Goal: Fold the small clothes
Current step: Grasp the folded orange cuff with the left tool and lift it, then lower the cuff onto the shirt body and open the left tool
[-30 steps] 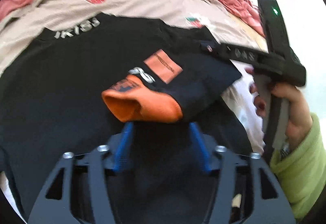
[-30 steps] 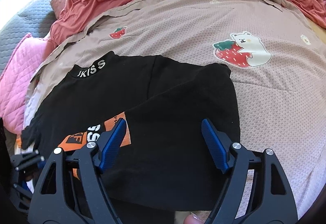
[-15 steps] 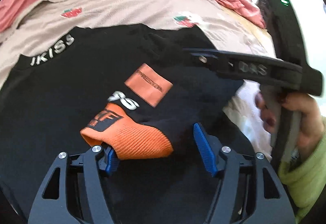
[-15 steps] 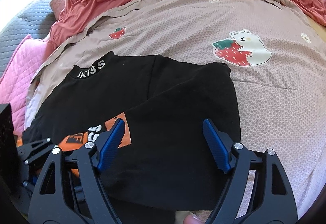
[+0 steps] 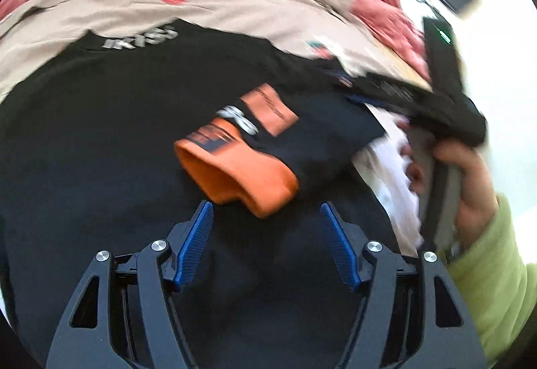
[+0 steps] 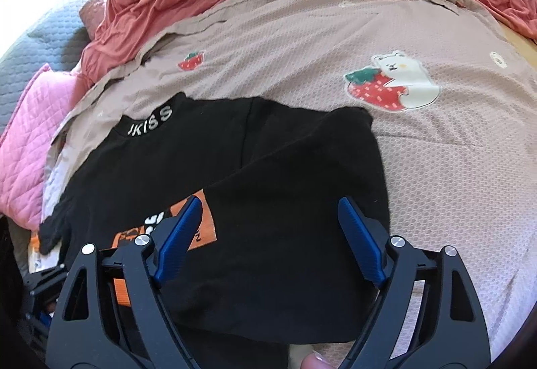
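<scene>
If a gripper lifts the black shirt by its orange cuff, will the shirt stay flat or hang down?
The black shirt would probably hang limp: its folded sleeve already drapes softly. The ribbed orange cuff looks thicker, so it likely gives a firmer, less slippery hold.

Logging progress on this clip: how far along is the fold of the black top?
Done: the black long-sleeved top lies flat on the beige strawberry-print sheet, and its orange-cuffed sleeve is folded across the body. In hand: nothing; the left gripper and right gripper are both open over it. Left: the other sleeve and the body folds.
</scene>
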### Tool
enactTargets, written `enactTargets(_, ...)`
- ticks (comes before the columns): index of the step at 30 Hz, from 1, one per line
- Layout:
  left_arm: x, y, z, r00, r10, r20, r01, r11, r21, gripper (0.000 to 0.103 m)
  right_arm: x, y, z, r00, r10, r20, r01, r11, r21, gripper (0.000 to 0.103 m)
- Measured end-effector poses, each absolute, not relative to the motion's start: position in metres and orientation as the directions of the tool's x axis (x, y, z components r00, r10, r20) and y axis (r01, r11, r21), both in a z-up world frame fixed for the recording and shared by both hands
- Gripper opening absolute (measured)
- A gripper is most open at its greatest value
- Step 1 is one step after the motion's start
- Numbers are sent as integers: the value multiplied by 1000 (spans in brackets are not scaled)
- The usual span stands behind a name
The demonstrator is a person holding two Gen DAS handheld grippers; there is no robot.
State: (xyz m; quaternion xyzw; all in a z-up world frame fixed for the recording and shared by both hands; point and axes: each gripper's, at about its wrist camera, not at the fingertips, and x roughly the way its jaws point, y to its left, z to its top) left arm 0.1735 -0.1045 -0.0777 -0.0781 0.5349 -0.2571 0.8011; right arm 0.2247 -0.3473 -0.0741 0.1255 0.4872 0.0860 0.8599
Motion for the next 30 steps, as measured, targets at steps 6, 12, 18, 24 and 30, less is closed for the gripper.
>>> enactTargets(6, 199, -113, -95, 259, -514, -818, 146, 858, -492, 71, 226, -351, -72, 518, 272, -811, -13, 950, 311, 77)
enactTargets(12, 217, -119, -112, 245, -496, -833, -18, 857, -515, 19, 227, -346, -70, 523, 256, -813, -33, 959, 281, 77)
enactTargets(18, 223, -95, -57, 398, -413, -819, 68, 904, -423, 9, 224, -342, -59, 569, 277, -775, -63, 954, 294, 78)
enactTargets(24, 227, -43, -13, 520, -222, -825, 67, 973, -220, 10, 227, -340, -67, 550, 264, -792, -54, 958, 282, 79)
enactTargets(30, 237, -8, -37, 482, -107, -869, 11, 993, -117, 10, 226, -331, -70, 548, 243, -801, -71, 967, 245, 78)
